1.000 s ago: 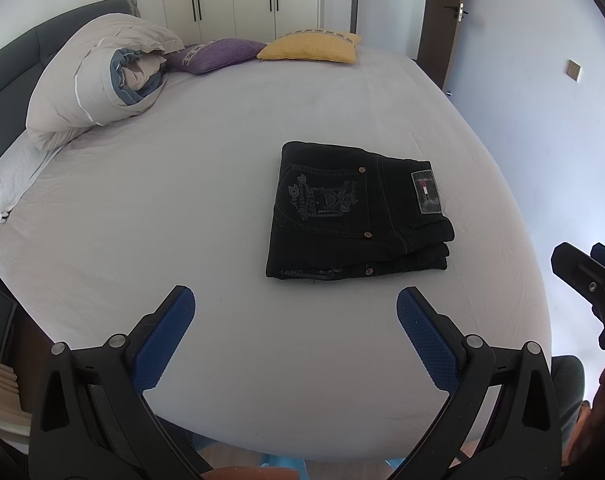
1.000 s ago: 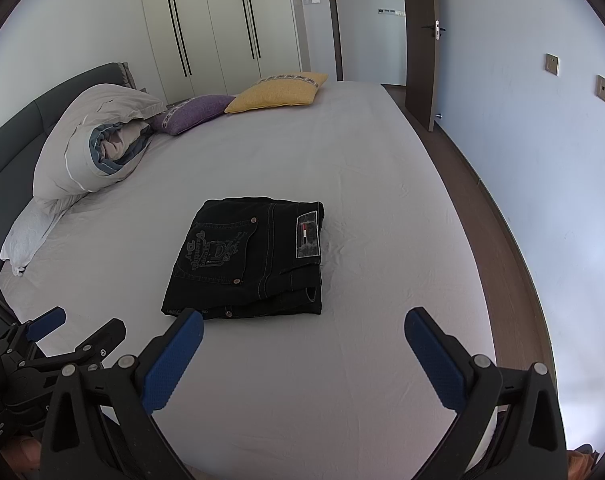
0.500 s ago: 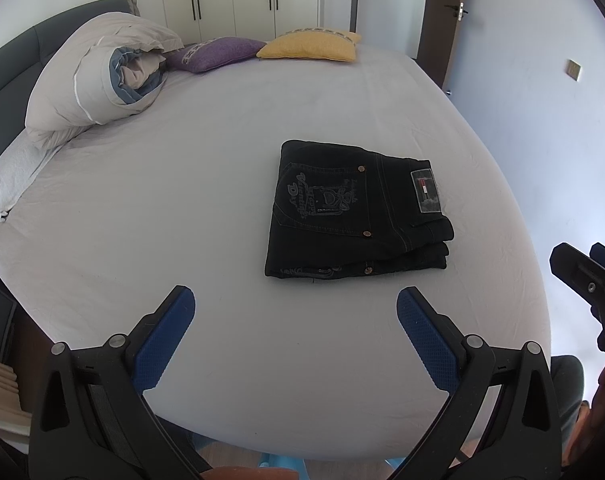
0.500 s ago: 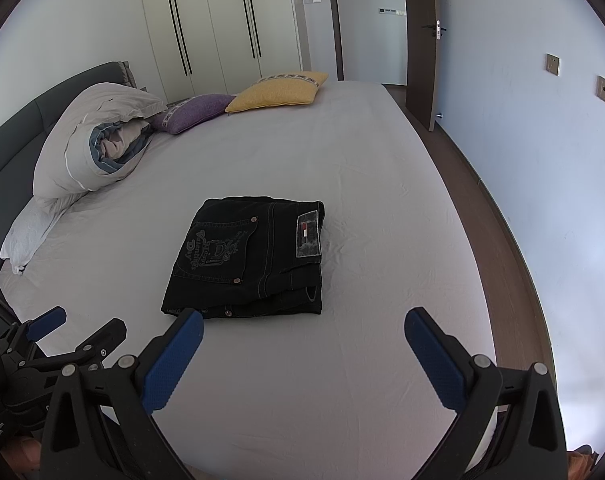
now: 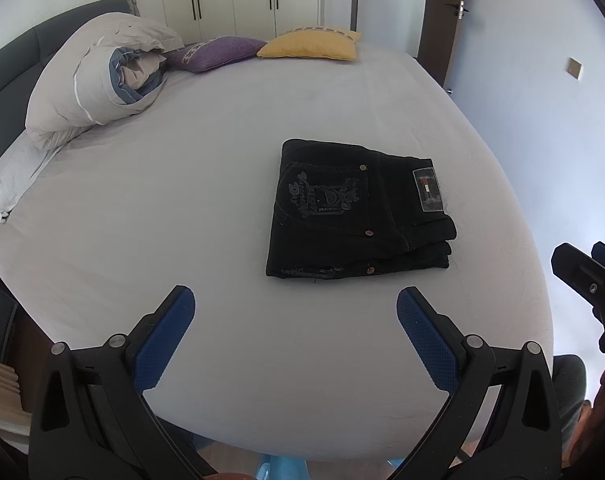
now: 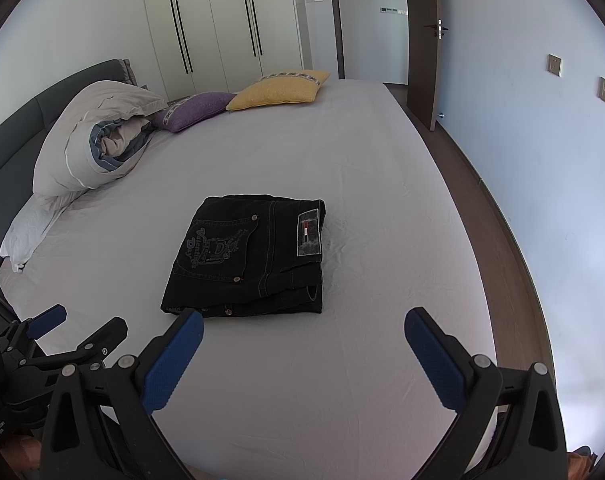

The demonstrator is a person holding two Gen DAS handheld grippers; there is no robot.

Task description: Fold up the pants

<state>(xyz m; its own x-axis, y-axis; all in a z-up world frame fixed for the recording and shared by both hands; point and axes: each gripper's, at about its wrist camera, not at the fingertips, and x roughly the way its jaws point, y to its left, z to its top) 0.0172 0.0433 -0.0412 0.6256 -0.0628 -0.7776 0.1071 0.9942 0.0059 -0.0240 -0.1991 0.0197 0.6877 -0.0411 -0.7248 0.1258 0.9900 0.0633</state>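
We see black pants folded on bed | left gripper – right gripper spread wide, holding nothing, near edge

— Which colours are seen at the centre?
— Black pants, stitched with a grey crest and marked by a grey patch carrying red, white and blue, are laid on a pale lilac-grey sheet.
— And towards twelve o'clock?
— A yellow cushion and a purple one are seen. Blue finger pads are mounted on black frames.
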